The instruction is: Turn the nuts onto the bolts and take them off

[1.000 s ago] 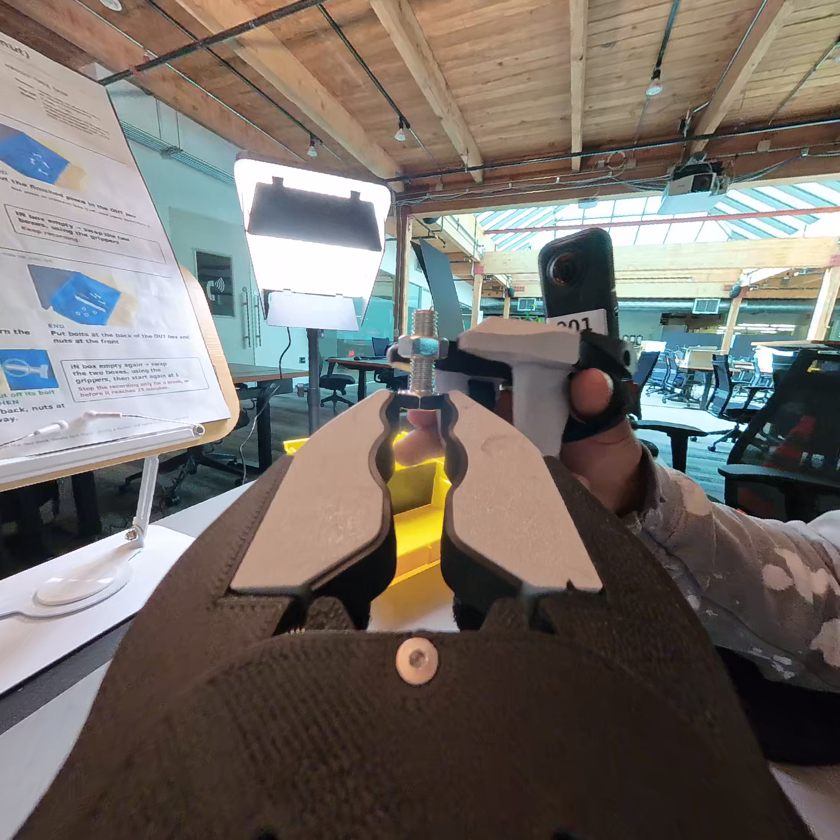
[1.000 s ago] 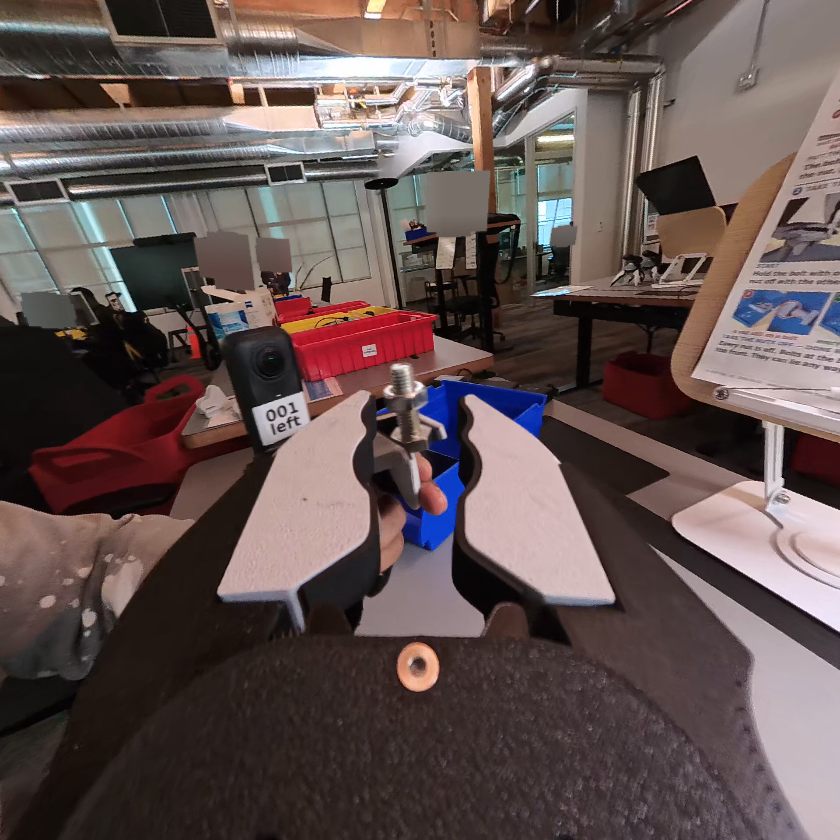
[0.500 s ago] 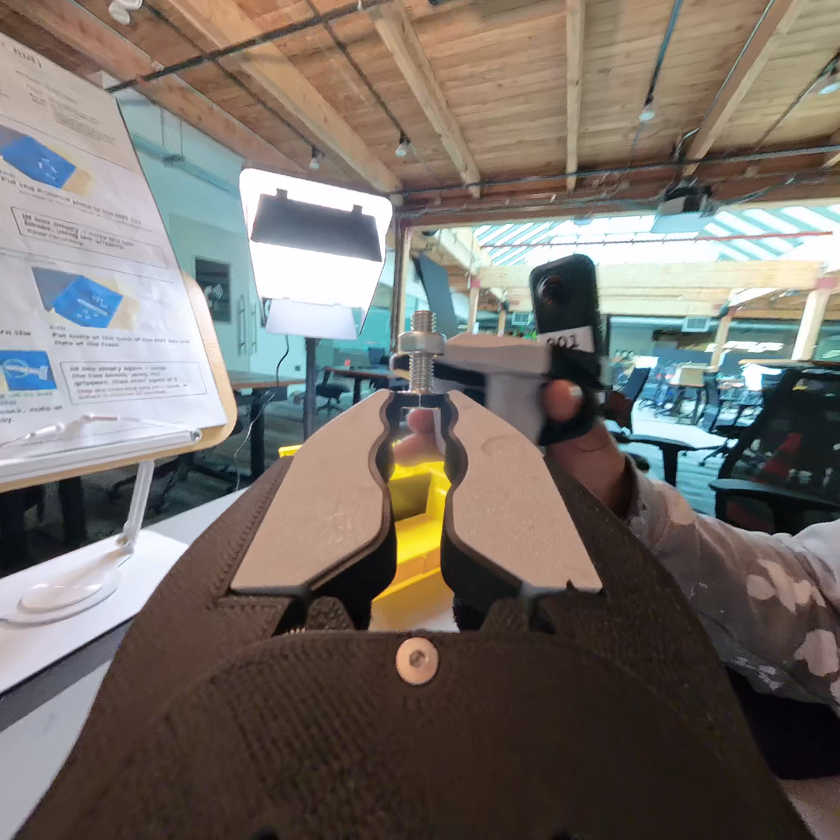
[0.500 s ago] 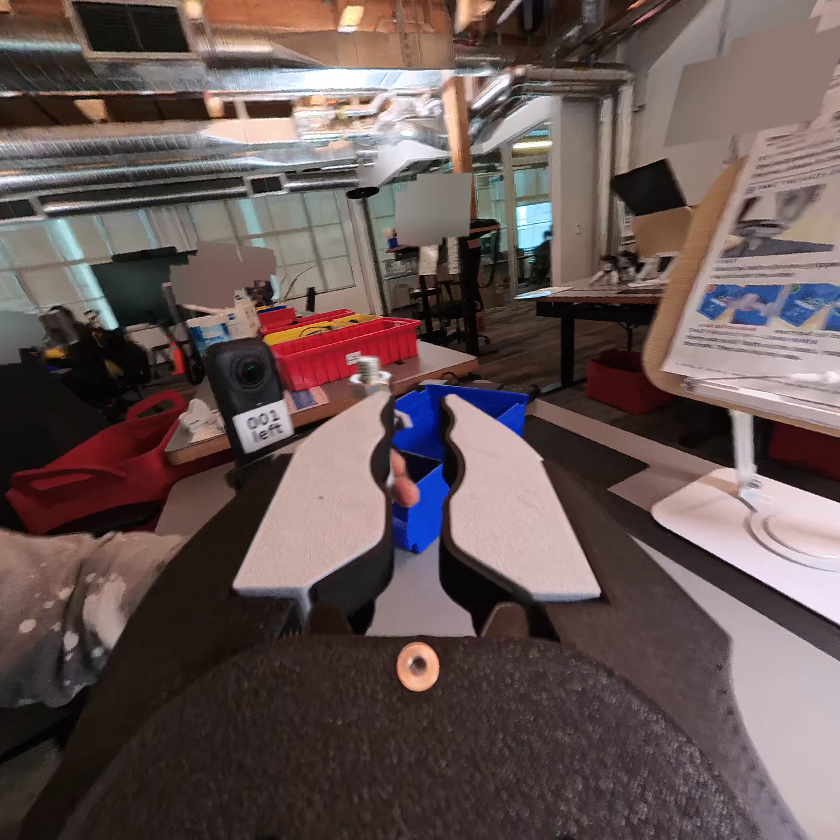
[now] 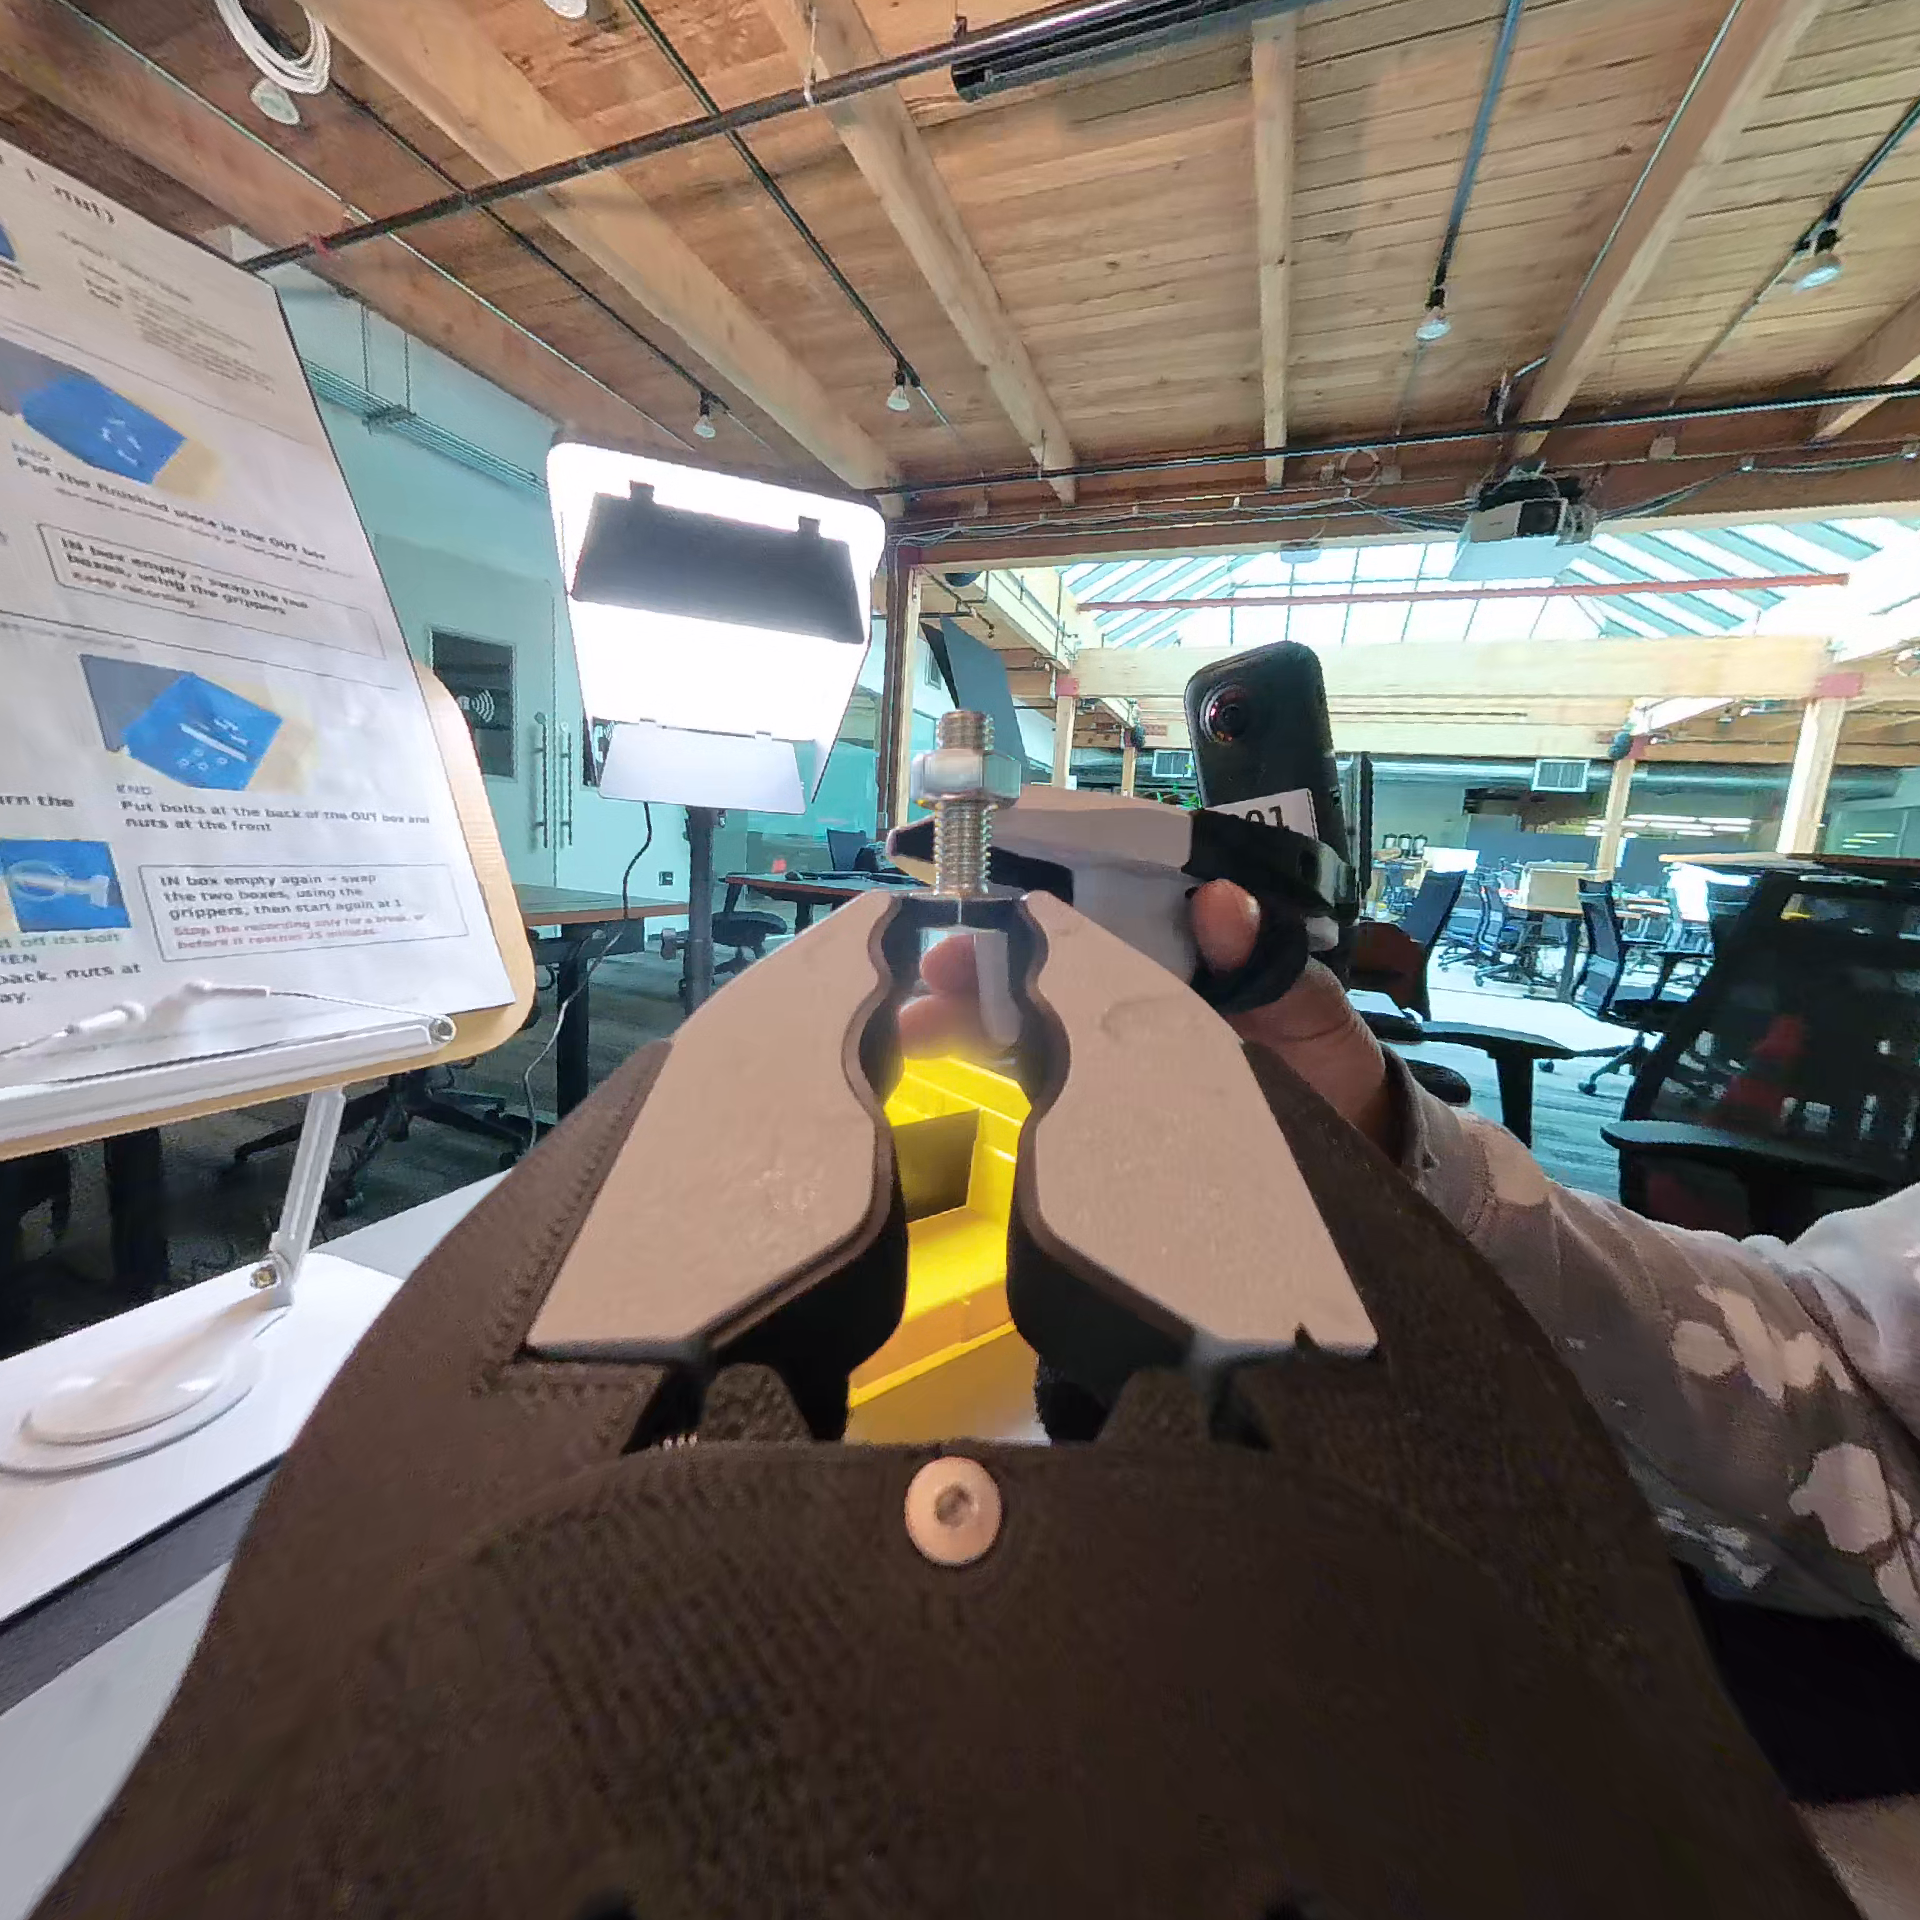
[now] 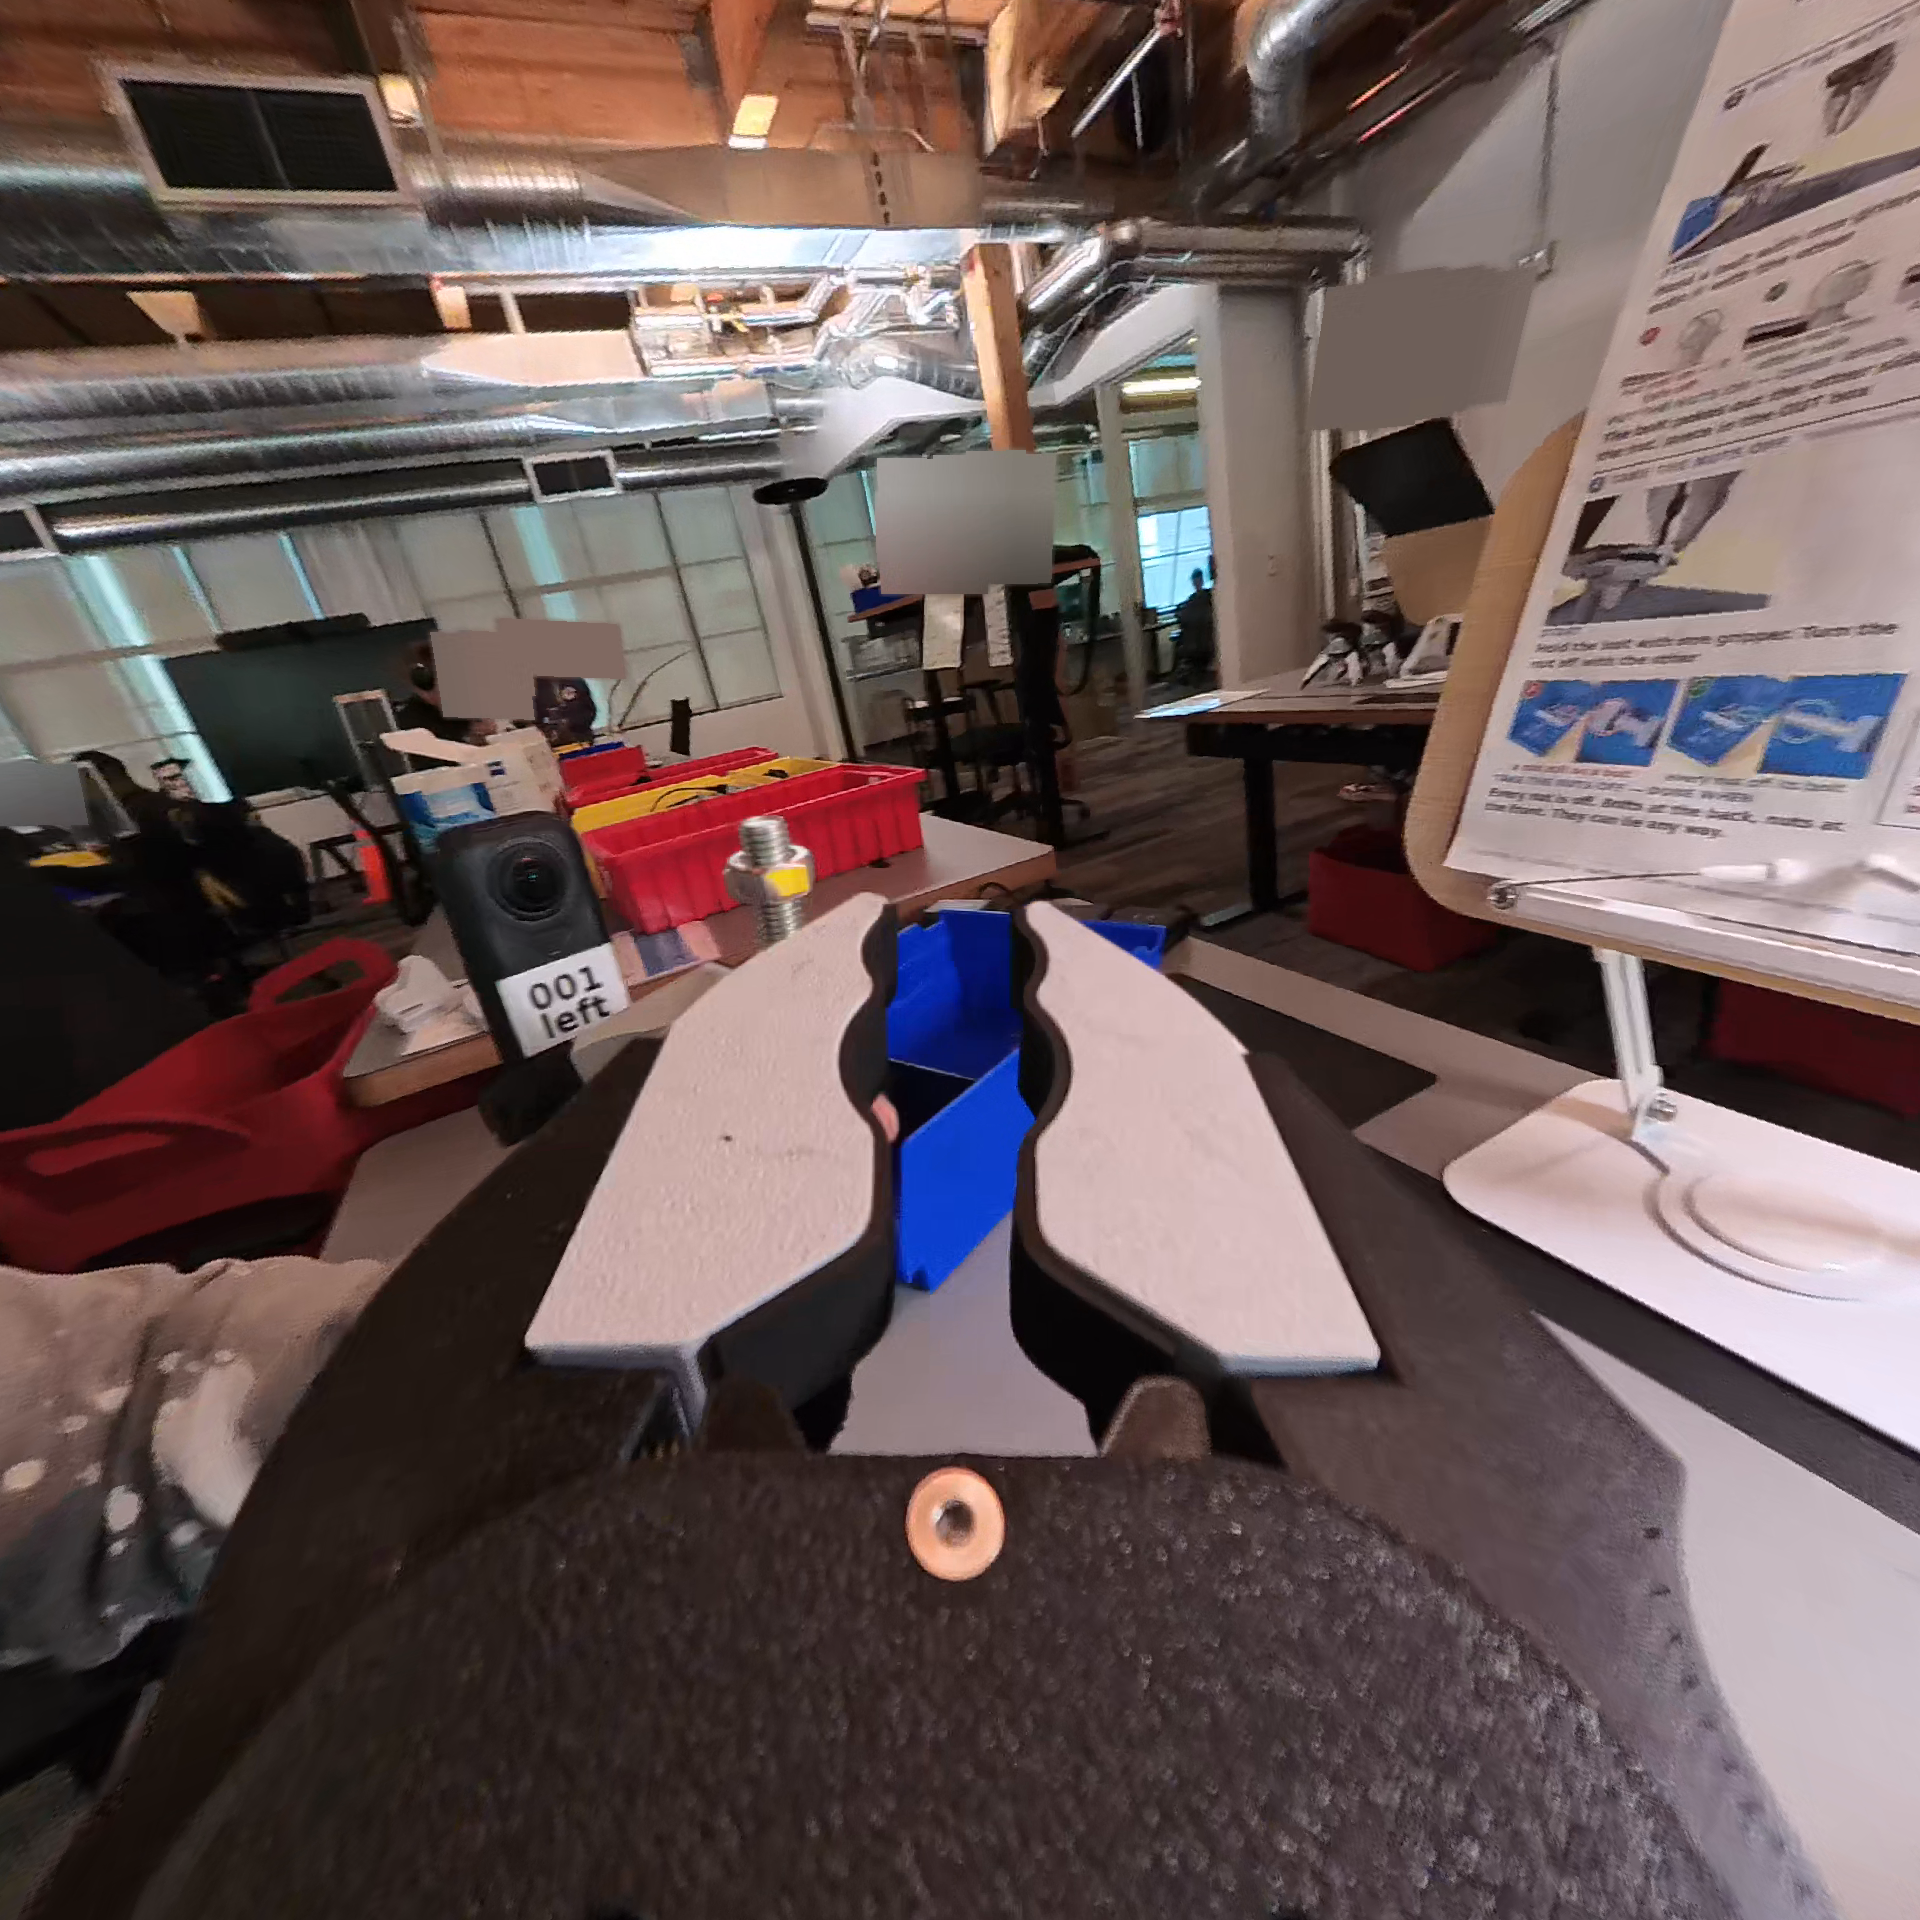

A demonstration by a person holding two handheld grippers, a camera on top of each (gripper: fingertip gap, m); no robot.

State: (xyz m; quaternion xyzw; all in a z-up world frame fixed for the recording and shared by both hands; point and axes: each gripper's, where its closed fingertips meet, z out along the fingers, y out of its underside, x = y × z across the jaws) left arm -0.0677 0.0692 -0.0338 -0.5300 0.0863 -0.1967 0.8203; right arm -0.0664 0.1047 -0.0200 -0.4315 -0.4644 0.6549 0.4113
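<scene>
Between the left tongs (image 5: 961, 920), the upright bolt (image 5: 964, 821) with its nut (image 5: 954, 774) is clamped; a yellow bin (image 5: 951, 1195) is seen below. Beyond the narrowly parted, empty right tongs (image 6: 951, 920), a blue bin (image 6: 961, 1049) is seen only in the right wrist view.

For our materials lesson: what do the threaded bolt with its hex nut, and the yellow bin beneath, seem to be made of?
Silver threaded bolt and hex nut: probably plated steel, given the bright metallic sheen and crisp threads. Yellow bin: likely moulded plastic, being glossy, evenly coloured and thin-walled. The left gripper clamps the bolt's head.
</scene>
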